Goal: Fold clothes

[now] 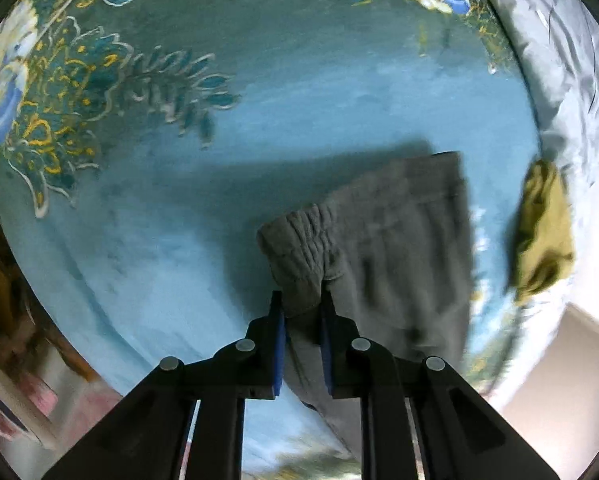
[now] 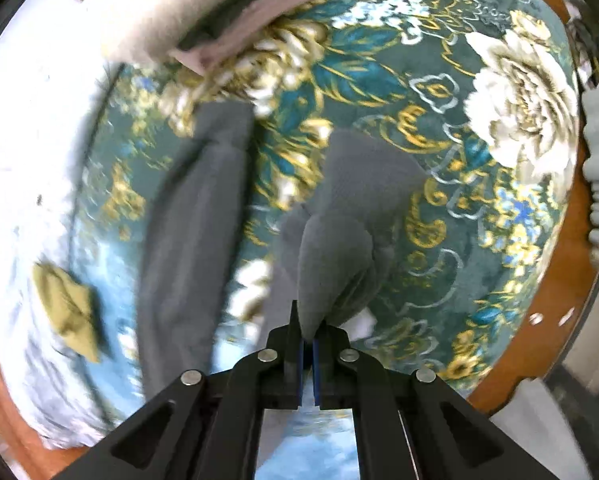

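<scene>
Both jaws clamp the grey trousers (image 1: 399,240): left gripper (image 1: 302,312) at waistband, right gripper (image 2: 308,334) on fabric. We judge folding barely begun above the bed (image 1: 299,100).

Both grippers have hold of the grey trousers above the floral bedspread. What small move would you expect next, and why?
Probably lower both ends onto the bedspread and lay them flat. The left gripper pinches the gathered waistband of the grey trousers; the right gripper pinches a leg end, and the fabric hangs bunched, not spread. Blur hides finer detail.
</scene>
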The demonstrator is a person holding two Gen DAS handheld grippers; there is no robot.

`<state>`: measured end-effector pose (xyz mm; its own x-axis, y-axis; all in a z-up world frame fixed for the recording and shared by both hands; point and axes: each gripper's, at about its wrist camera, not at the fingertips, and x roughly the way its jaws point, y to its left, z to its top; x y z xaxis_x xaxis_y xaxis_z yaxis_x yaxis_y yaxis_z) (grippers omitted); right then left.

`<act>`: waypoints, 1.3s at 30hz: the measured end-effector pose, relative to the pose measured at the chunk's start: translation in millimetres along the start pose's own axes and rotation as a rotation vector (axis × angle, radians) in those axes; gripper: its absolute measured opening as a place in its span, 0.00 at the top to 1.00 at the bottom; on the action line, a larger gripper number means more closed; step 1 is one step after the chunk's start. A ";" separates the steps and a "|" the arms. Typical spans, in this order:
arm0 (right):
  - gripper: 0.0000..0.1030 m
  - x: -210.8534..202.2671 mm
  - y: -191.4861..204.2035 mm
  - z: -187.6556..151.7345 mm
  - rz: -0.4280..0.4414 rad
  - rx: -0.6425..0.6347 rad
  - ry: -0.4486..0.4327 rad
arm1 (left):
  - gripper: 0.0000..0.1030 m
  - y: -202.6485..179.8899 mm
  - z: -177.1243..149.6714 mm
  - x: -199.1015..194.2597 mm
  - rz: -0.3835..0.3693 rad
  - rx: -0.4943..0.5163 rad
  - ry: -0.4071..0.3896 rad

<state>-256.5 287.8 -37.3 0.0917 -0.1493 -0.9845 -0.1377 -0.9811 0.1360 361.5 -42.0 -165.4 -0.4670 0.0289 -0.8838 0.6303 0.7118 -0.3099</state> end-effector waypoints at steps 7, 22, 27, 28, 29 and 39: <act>0.97 12.6 74.2 48.3 -0.005 -0.025 0.074 | 0.85 -83.9 21.6 1.3 -0.172 -0.060 0.024; 0.52 66.5 147.7 84.4 0.061 -0.109 0.024 | 0.66 -132.0 62.8 61.6 -0.439 -0.164 0.012; 0.46 56.9 149.8 72.4 0.099 -0.171 -0.018 | 0.47 -109.1 57.8 14.2 -0.443 -0.005 -0.130; 0.46 56.2 148.6 68.8 0.091 -0.181 -0.019 | 0.45 -100.8 56.7 12.6 -0.385 0.023 -0.150; 0.45 55.5 147.3 65.1 0.083 -0.191 -0.019 | 0.44 -92.7 55.7 11.9 -0.322 0.051 -0.168; 0.45 61.7 117.2 25.0 0.053 -0.196 0.053 | 0.26 -65.6 45.3 80.9 -0.217 0.025 -0.100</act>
<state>-291.6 166.6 -84.8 0.1419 -0.2029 -0.9689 0.0505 -0.9760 0.2118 310.5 -118.1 -232.5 -0.5306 -0.1937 -0.8252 0.5371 0.6763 -0.5041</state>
